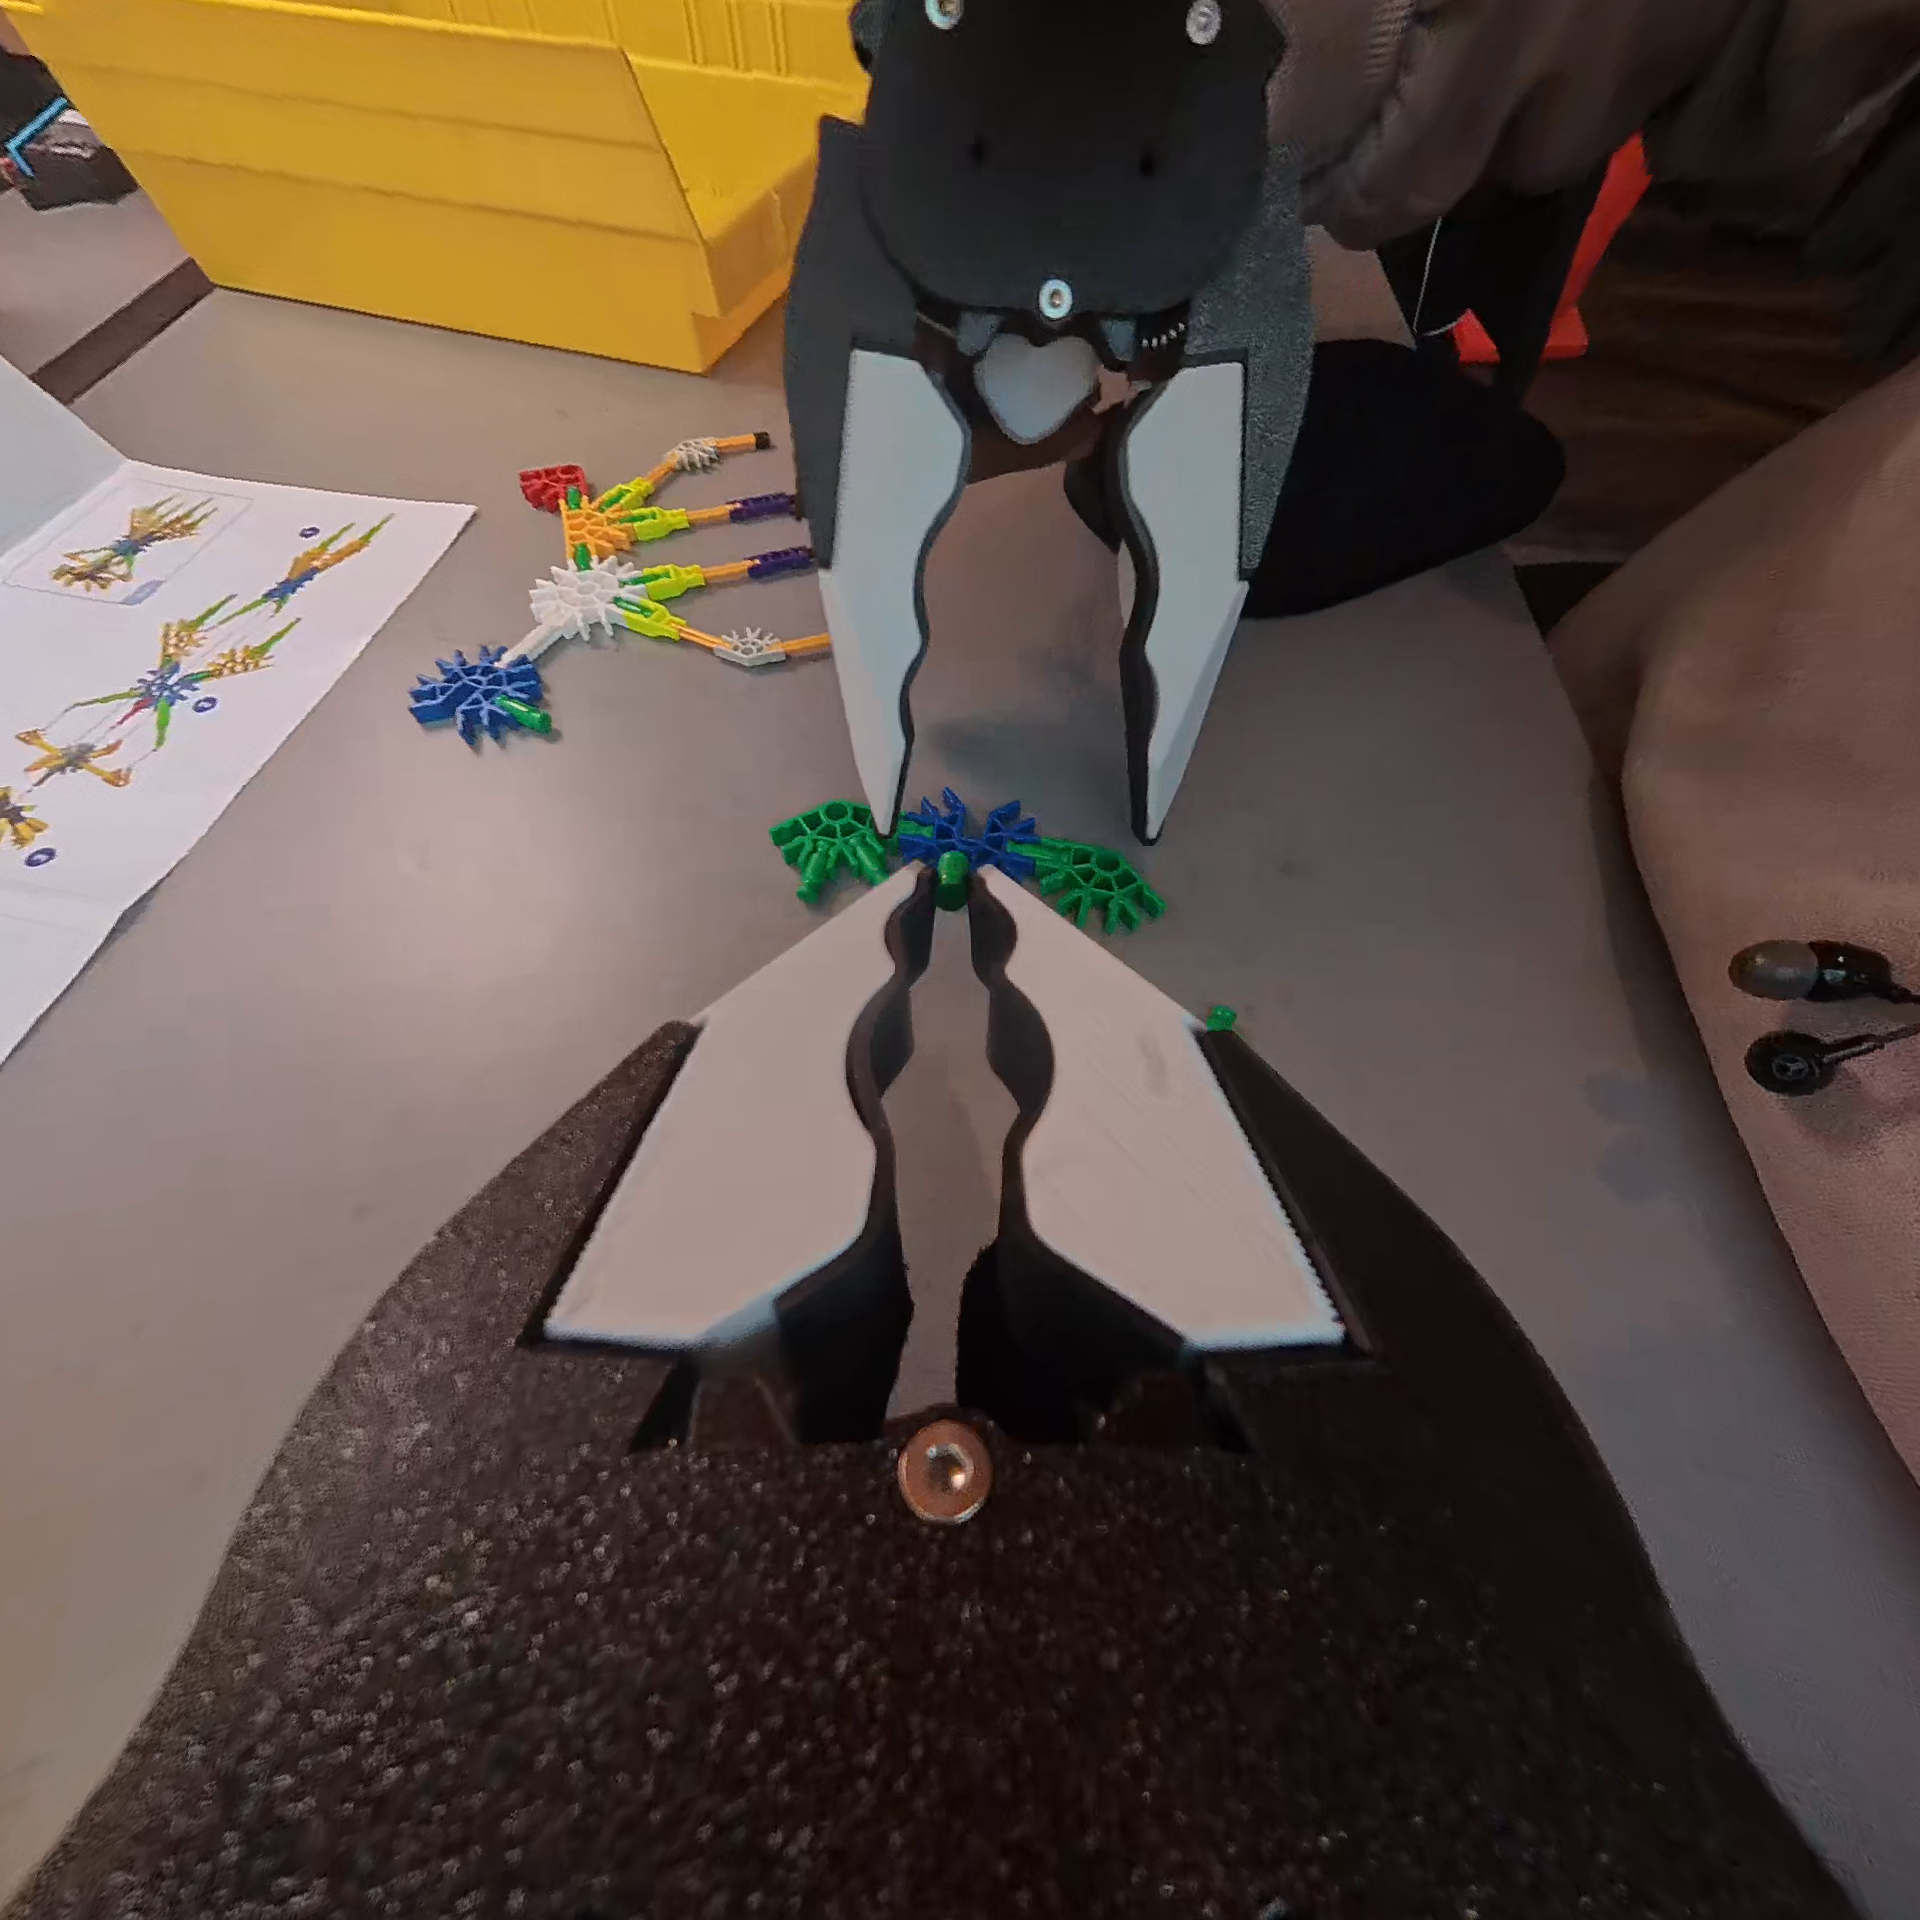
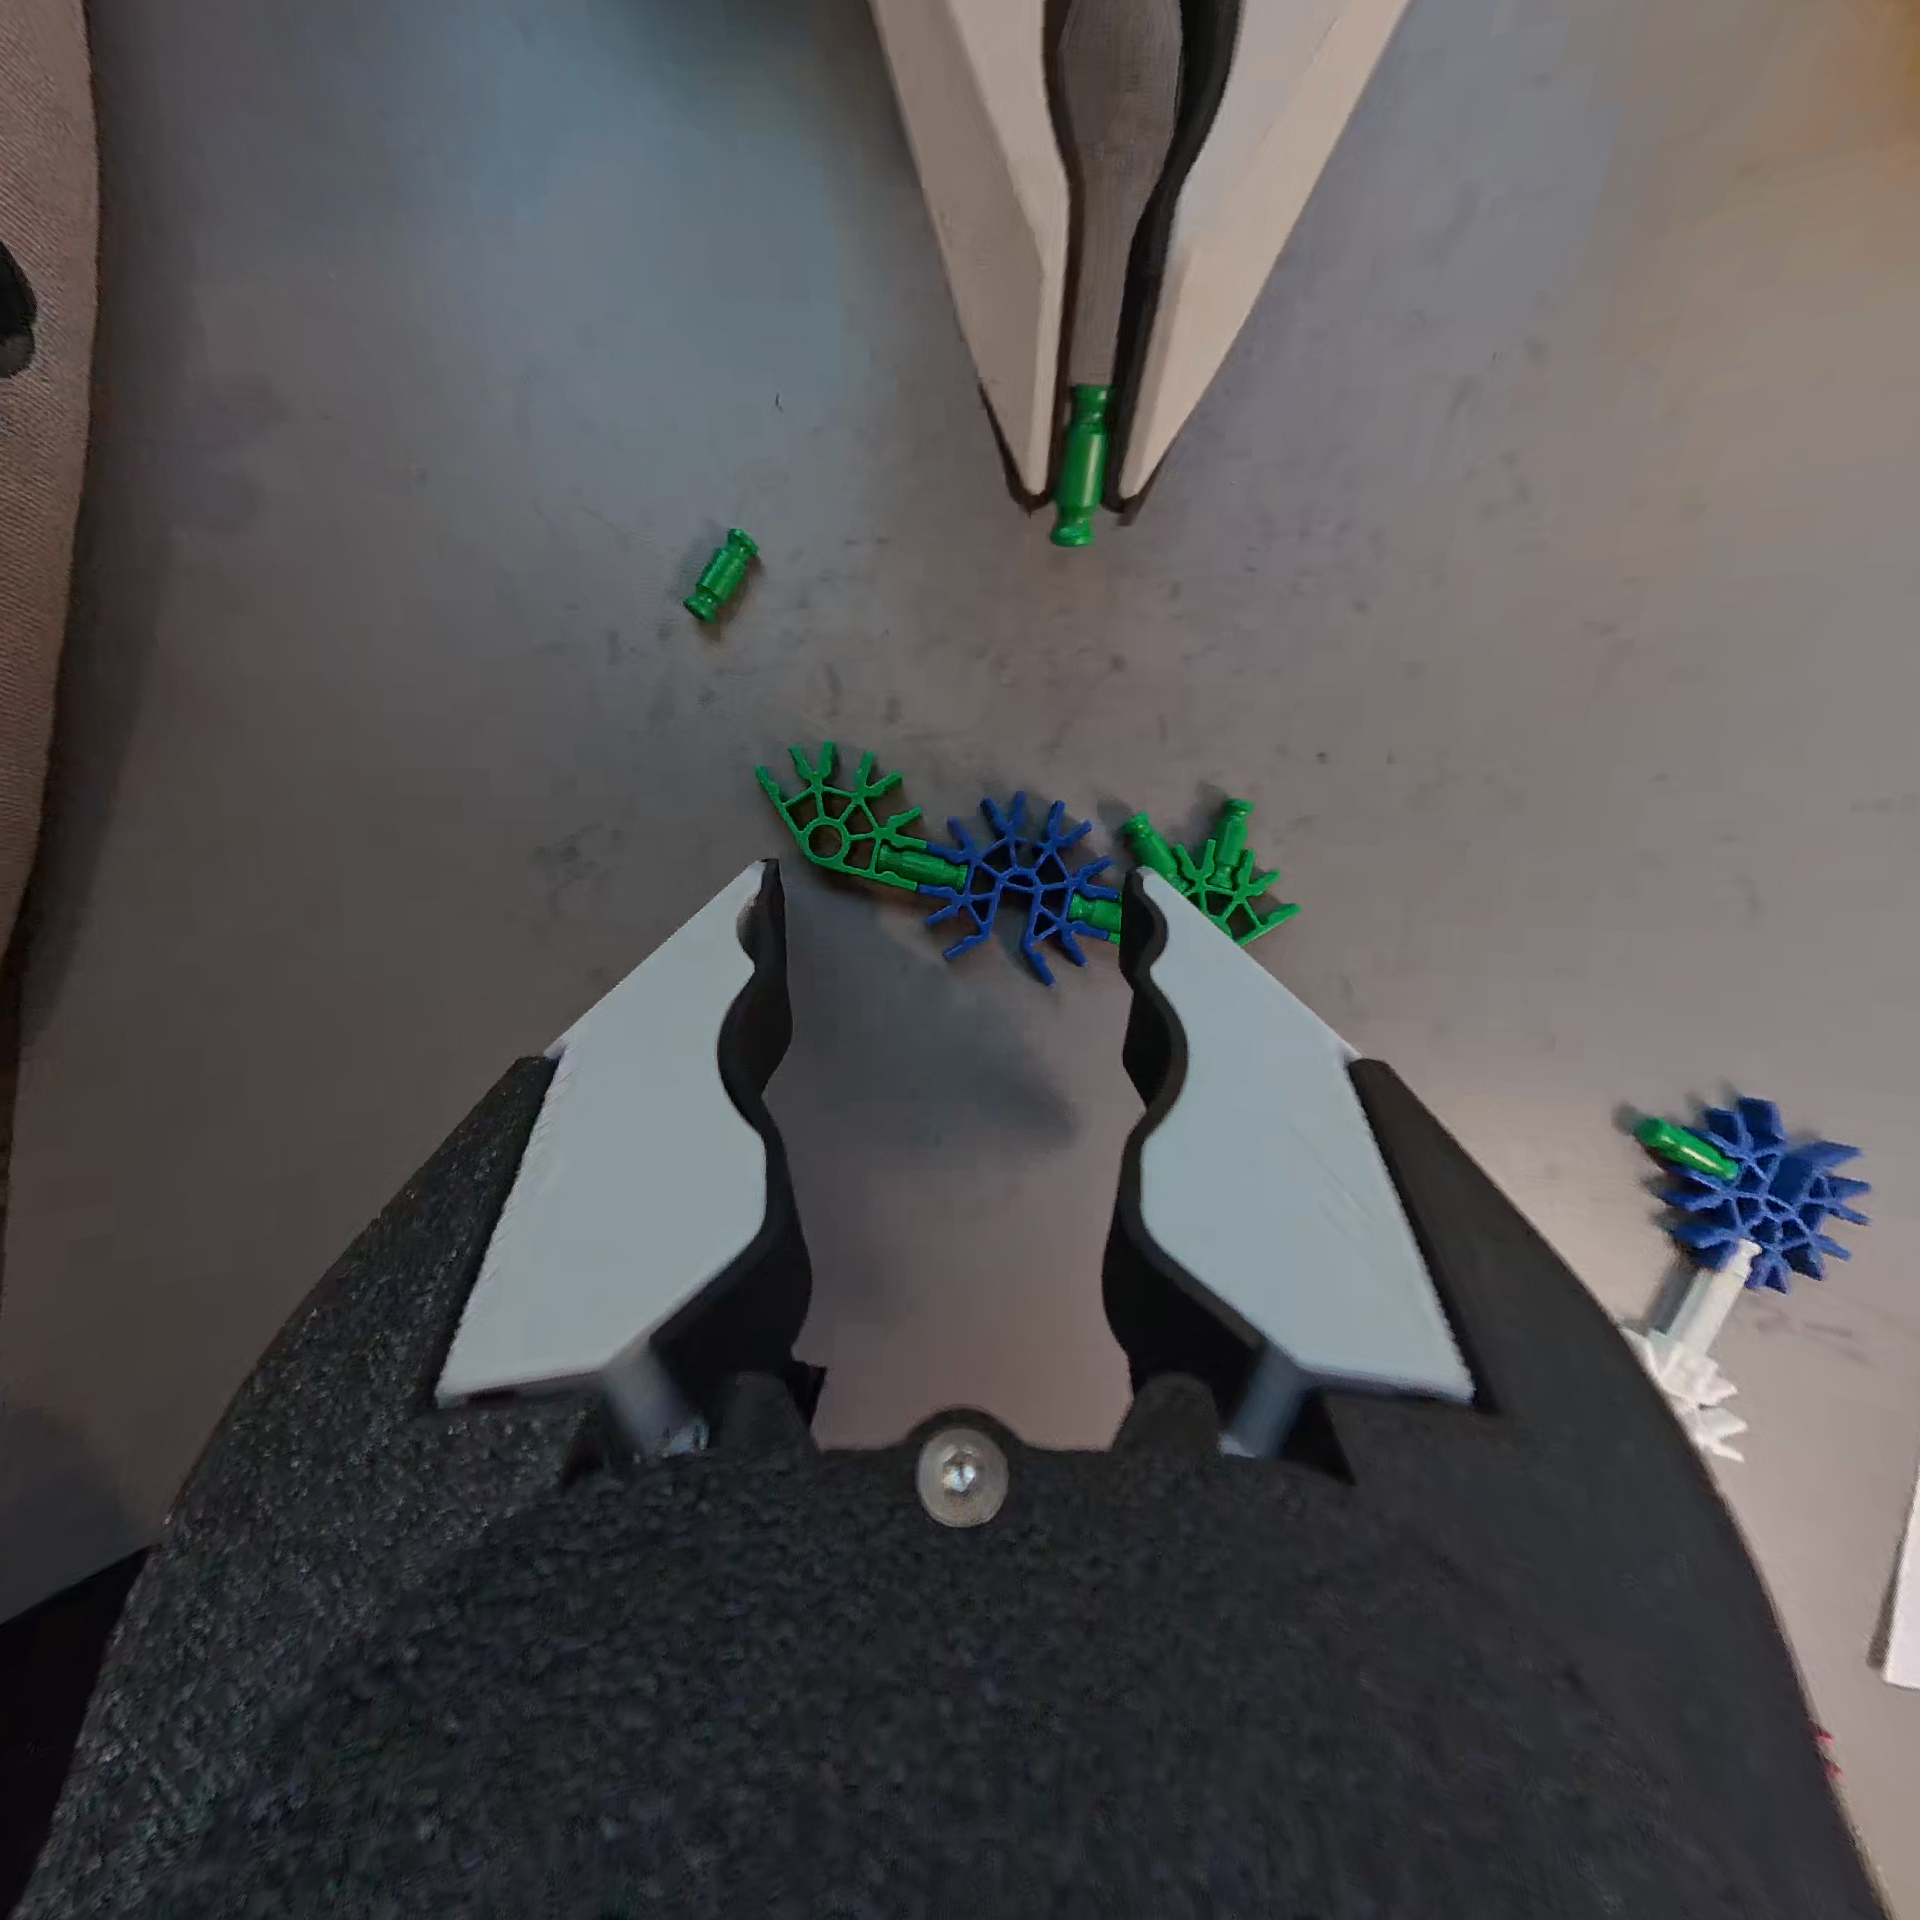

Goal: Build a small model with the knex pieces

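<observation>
Left gripper (image 1: 948, 883) pinches a short green rod (image 2: 1081, 462), its long axis along the fingers, pointing at the blue connector (image 2: 1013, 883). Right gripper (image 2: 951, 894) gapes empty, one tip on the flat piece's green end.

This looks like a hobby or play corner in a home. A grey counter (image 1: 312, 987) carries plastic construction-toy pieces (image 1: 613, 592), a printed instruction sheet (image 1: 156, 675) and a yellow bin (image 1: 416, 177) (a cushioned seat (image 1: 1766, 779) sits just beside).

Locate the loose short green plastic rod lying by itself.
In the right wrist view, the loose short green plastic rod lies on the grey tabletop, upper left of the green-and-blue connector piece.
</observation>
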Demonstrator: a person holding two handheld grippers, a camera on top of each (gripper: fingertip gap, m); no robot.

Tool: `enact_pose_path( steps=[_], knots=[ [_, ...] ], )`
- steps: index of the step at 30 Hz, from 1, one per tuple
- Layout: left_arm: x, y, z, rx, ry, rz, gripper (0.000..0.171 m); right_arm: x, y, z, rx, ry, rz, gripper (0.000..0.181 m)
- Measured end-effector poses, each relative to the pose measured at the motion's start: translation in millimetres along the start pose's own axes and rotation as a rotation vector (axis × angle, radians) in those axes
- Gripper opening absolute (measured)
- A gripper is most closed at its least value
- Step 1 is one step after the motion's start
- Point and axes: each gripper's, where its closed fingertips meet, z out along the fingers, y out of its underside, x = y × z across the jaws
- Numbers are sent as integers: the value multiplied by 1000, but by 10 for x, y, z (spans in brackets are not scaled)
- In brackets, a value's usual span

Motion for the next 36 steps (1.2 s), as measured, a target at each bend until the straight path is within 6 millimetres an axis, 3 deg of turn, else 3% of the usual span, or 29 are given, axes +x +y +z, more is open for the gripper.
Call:
enact_pose_path(
  steps=[6,10,22,36],
  knots=[
    [364,85,190,-60,121,85,5,-102,-34,38,26,0,-37,57],
    [468,183,268,-114,140,135,6,-145,-42,40,34,-13,-56,57],
    [567,352,346,-211,159,206,6,-174,-63,64,60,4,-87,56],
    [535,352,347,-211,124,230,10,-185,-73,52,54,25,-98,55]
  ],
)
